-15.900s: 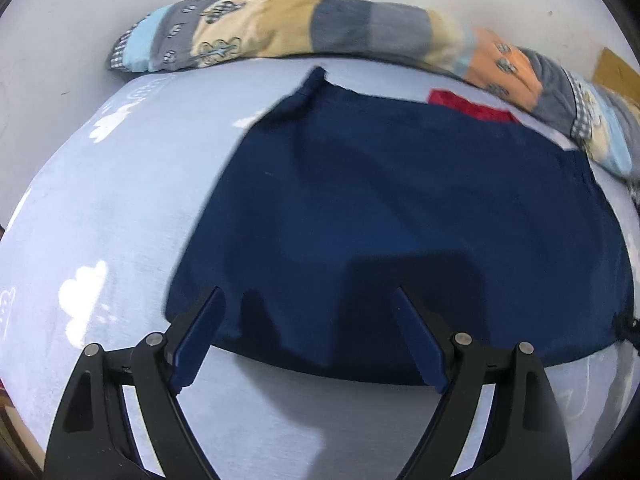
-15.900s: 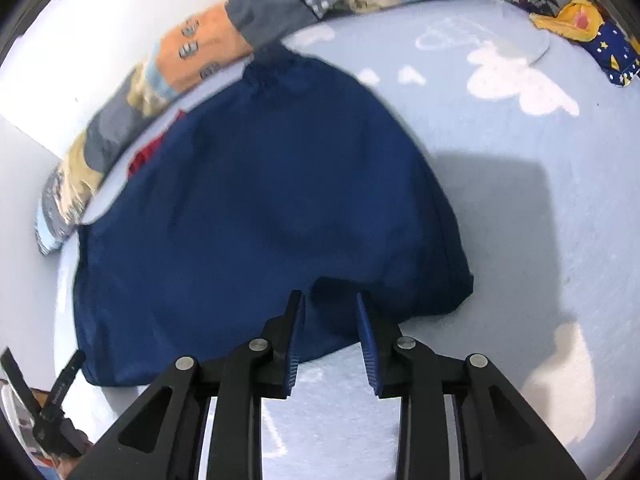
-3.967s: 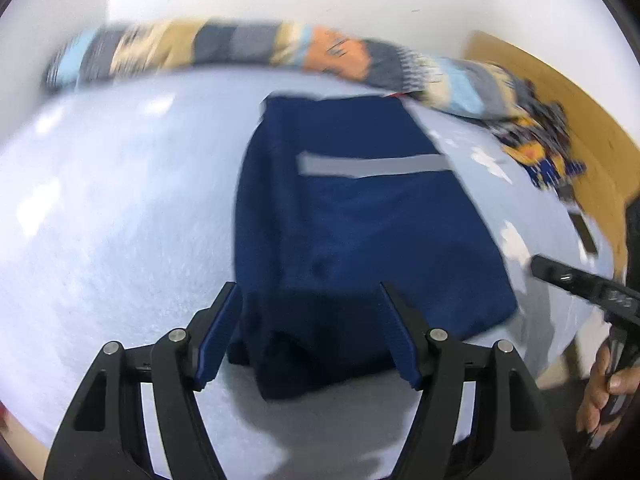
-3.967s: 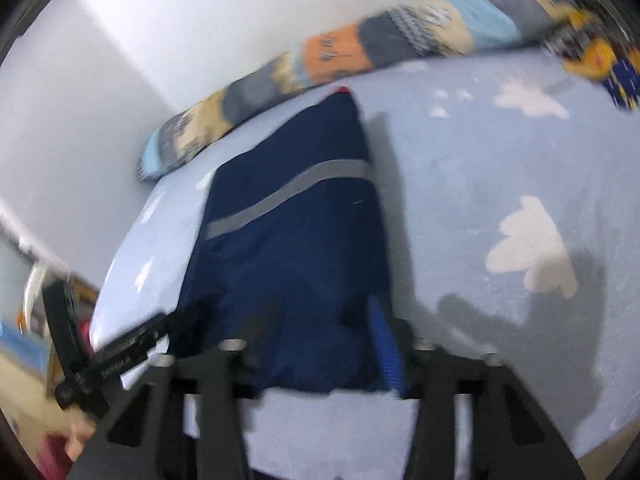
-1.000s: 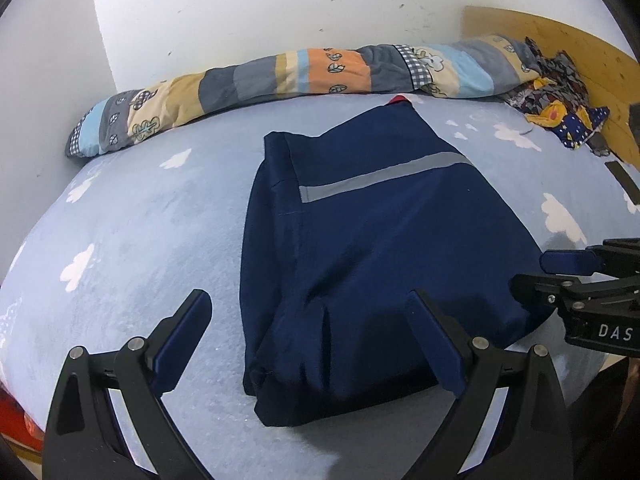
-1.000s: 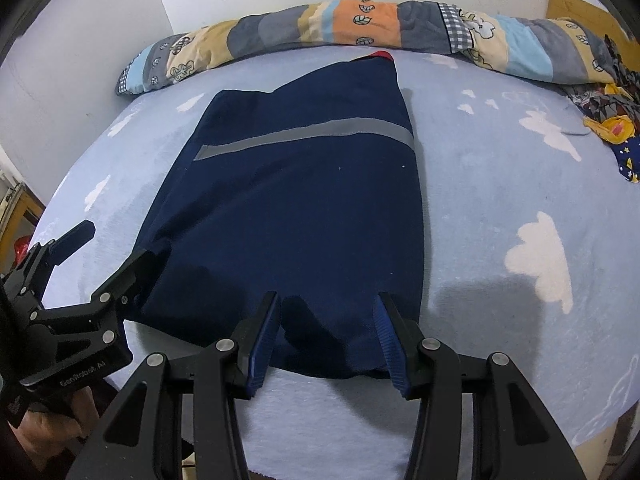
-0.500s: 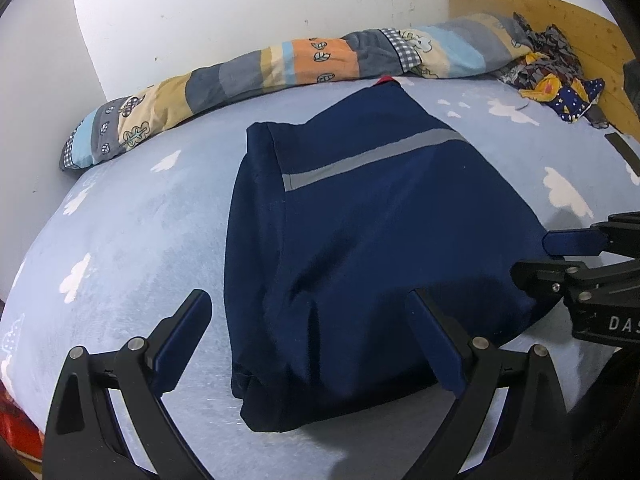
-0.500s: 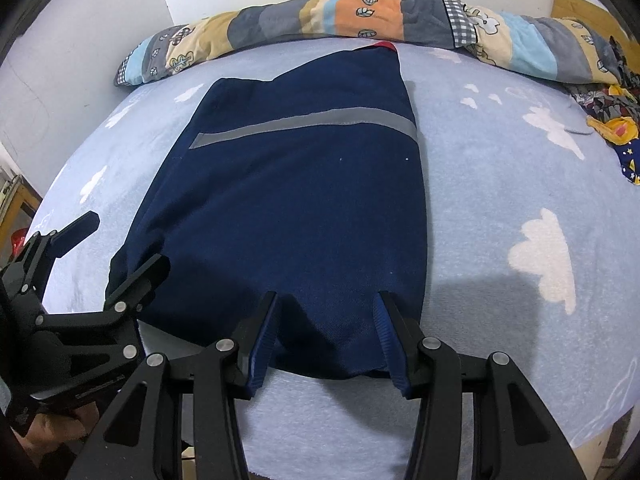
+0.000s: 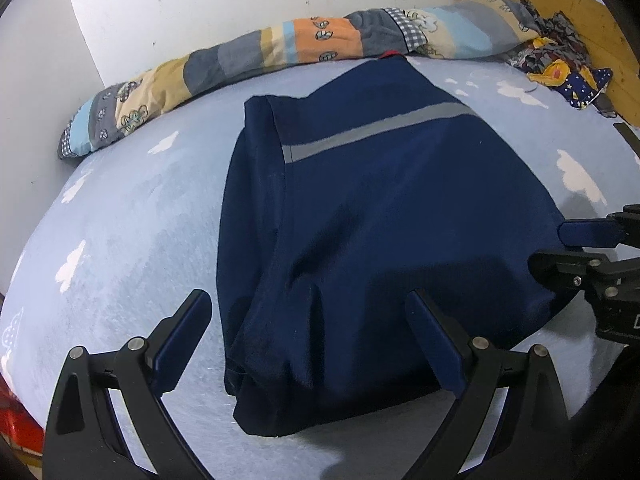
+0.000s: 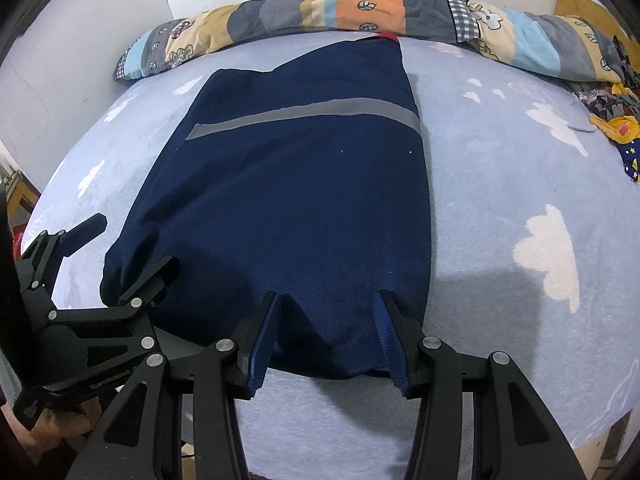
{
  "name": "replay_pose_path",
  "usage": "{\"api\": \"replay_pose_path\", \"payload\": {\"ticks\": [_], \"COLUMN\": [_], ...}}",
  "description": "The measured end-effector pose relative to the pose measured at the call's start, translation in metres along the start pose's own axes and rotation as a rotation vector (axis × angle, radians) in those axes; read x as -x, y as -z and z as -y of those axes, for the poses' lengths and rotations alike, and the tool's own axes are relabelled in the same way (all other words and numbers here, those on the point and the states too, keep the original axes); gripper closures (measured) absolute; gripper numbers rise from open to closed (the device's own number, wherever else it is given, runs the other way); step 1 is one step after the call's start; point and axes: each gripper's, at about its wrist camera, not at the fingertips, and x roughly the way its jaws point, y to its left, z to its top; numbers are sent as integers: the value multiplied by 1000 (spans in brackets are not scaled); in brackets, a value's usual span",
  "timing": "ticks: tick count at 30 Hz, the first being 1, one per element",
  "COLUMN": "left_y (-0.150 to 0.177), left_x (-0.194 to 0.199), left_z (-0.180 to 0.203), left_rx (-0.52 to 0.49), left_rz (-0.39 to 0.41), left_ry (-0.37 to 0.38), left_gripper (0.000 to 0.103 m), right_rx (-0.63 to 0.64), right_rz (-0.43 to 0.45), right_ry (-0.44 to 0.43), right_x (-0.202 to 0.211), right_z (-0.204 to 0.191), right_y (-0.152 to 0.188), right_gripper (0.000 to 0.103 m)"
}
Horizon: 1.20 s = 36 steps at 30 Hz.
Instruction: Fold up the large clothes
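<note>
A large navy garment [image 9: 380, 216] with a grey stripe [image 9: 380, 128] lies folded lengthwise on the light blue bed; it also shows in the right wrist view [image 10: 304, 200]. My left gripper [image 9: 308, 328] is open wide, its fingers either side of the garment's near left corner. My right gripper [image 10: 326, 320] is open, its fingers straddling the garment's near right hem. Neither holds cloth. The right gripper shows at the right edge of the left wrist view [image 9: 592, 248]; the left gripper shows at the lower left of the right wrist view [image 10: 100, 272].
A striped patchwork bolster [image 9: 280, 56] lies along the wall behind the garment. A heap of patterned clothes [image 9: 560, 68] sits at the far right by a wooden headboard [image 9: 560, 16]. The bed sheet [image 10: 520, 200] with white clouds extends to both sides.
Both grippers have edged closer to the garment's near hem. The garment has stayed in place, and both grippers stay open.
</note>
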Motion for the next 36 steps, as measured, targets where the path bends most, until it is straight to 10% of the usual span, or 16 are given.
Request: {"api": "replay_pose_path", "payload": {"ticks": [13, 26, 36], "left_y": [8, 19, 15], "left_x": [15, -20, 59], "left_z": [-75, -45, -58], "left_rx": [316, 133, 191], "left_rz": [-48, -168, 76], "left_ry": [197, 45, 88], "left_gripper": [5, 5, 5], "right_rx": [-138, -132, -150], "right_rz": [95, -27, 108], "right_ry": [-82, -34, -100], "right_x": [33, 2, 45], "right_z": [26, 28, 22], "right_y": [6, 34, 41], "right_gripper": [55, 78, 74]}}
